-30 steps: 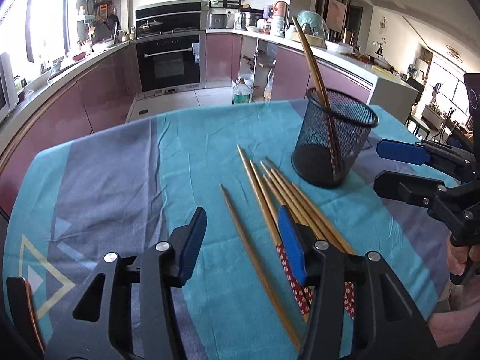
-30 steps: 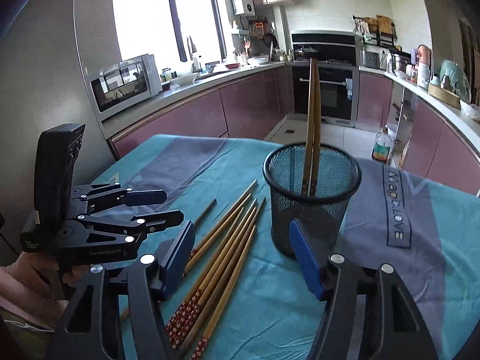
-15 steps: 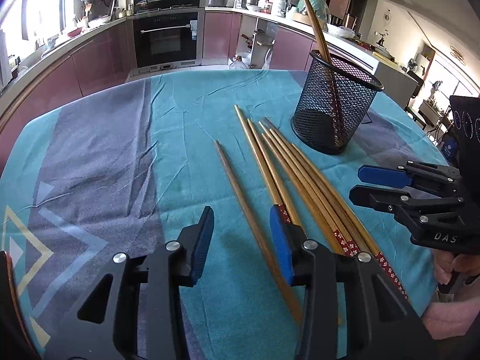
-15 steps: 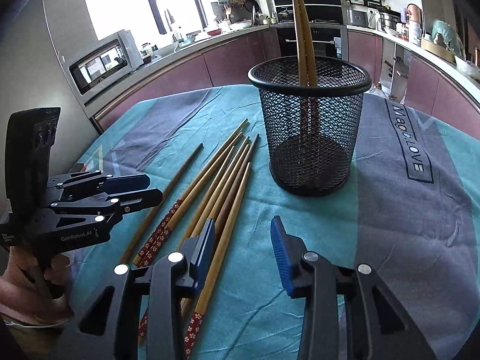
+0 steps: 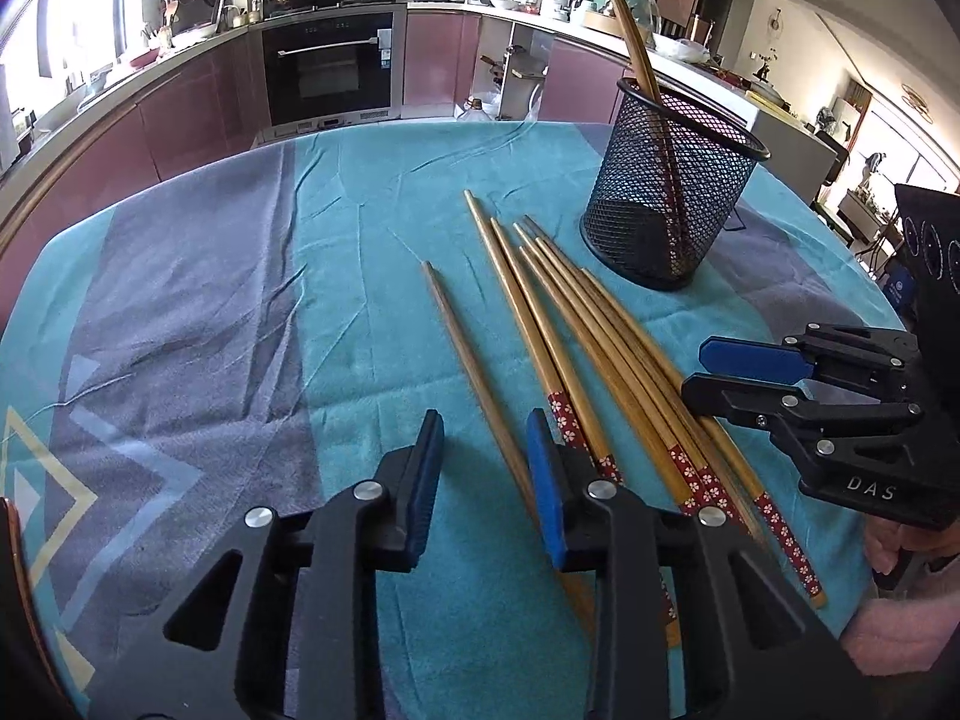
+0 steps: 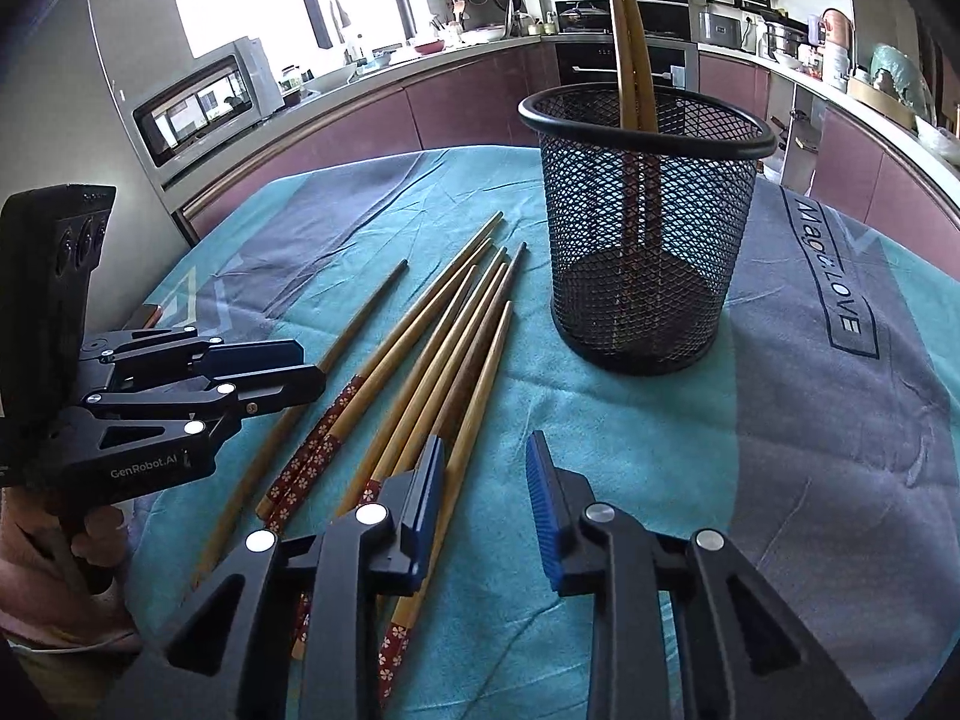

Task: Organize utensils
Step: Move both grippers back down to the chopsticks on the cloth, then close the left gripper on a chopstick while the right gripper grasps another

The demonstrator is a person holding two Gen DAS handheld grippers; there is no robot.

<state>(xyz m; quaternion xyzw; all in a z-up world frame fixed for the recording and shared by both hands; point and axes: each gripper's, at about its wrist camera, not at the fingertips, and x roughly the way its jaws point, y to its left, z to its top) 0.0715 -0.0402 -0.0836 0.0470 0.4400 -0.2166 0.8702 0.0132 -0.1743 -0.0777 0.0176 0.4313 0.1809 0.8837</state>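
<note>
Bamboo chopsticks (image 5: 576,348) are lying fanned on the teal cloth (image 5: 360,228). The left claw (image 5: 485,468) is closing with one lone stick (image 5: 474,372) running between its pads, not yet pinched. The right claw (image 6: 485,480) is closing over the rightmost stick (image 6: 474,420), nothing gripped. Beyond both, the mesh cup (image 6: 648,228) is holding two upright sticks (image 6: 627,48).
</note>
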